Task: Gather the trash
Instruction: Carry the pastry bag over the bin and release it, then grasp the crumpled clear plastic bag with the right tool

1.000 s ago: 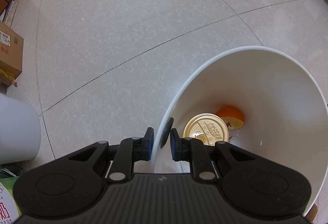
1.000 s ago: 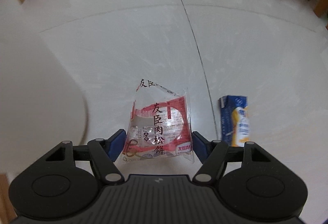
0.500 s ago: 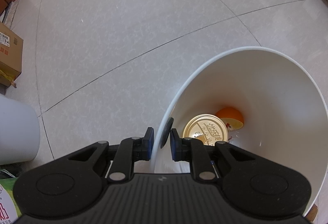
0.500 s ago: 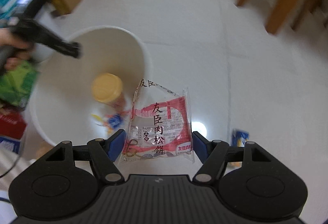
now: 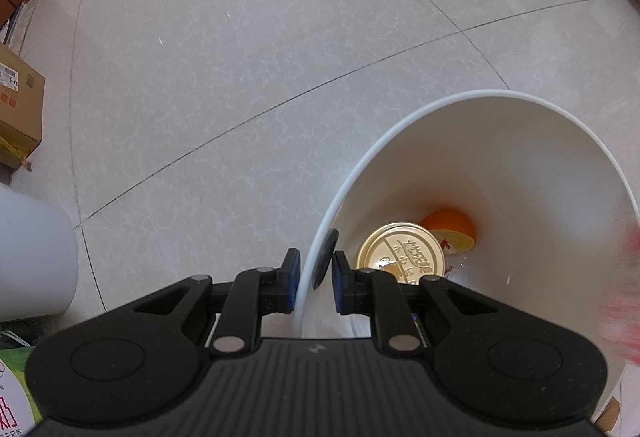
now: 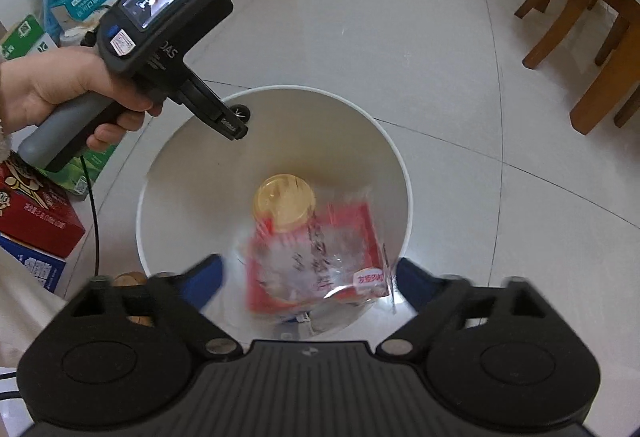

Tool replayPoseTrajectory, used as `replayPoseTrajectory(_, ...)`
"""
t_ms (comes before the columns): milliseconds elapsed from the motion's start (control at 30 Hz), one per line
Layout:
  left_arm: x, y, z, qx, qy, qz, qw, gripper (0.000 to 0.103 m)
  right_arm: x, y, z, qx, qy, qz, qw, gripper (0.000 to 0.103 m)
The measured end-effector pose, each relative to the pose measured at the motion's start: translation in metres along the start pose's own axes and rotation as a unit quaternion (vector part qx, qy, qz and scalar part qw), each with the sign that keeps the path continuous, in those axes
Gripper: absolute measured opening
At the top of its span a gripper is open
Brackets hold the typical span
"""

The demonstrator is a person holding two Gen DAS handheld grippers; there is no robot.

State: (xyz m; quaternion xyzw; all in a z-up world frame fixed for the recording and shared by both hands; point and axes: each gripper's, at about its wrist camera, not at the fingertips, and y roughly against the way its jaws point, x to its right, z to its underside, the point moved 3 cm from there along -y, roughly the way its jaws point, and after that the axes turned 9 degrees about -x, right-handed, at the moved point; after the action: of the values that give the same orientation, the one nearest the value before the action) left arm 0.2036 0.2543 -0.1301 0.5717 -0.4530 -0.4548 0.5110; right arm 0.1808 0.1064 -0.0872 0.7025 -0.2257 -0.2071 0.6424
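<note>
My right claw [image 6: 308, 277] was spread wide, gripping nothing; the snack wrapper [image 6: 316, 257], blurred, was dropping at lower centre over the white bin [image 6: 152, 173]. Best kept centred over the opening. My left claw [image 5: 314, 283] was pinched on the bin rim. Half a second before, the wrapper sat clamped between the right fingers.

Left gripper [image 5: 313, 279] jaws clamp the white bin's [image 5: 532, 173] rim.
</note>
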Motion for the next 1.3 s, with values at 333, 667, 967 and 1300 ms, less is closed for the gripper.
replayPoseTrajectory(333, 0.001, 0.000, -0.001, 0.000, 0.001, -0.001, 1.0000, 0.015, 0.034, 0.017, 0.017, 0.010, -0.050, 0.007, 0.999, 0.102)
replayPoseTrajectory(667, 0.001, 0.000, 0.000, 0.000, 0.001, -0.001, 1.0000, 0.015, 0.090, 0.010, 0.071, 0.015, -0.118, 0.047, 0.992, 0.102)
replayPoseTrajectory(967, 0.002, 0.000, 0.000, 0.000, 0.001, -0.002, 1.0000, 0.015, 0.165, -0.051, 0.157, -0.021, -0.222, 0.089, 0.971, 0.103)
replayPoseTrajectory(1300, -0.001, 0.000, 0.000, -0.001, 0.003, 0.000, 1.0000, 0.015, 0.227, -0.122, 0.224, -0.052, -0.381, 0.061, 0.921, 0.103)
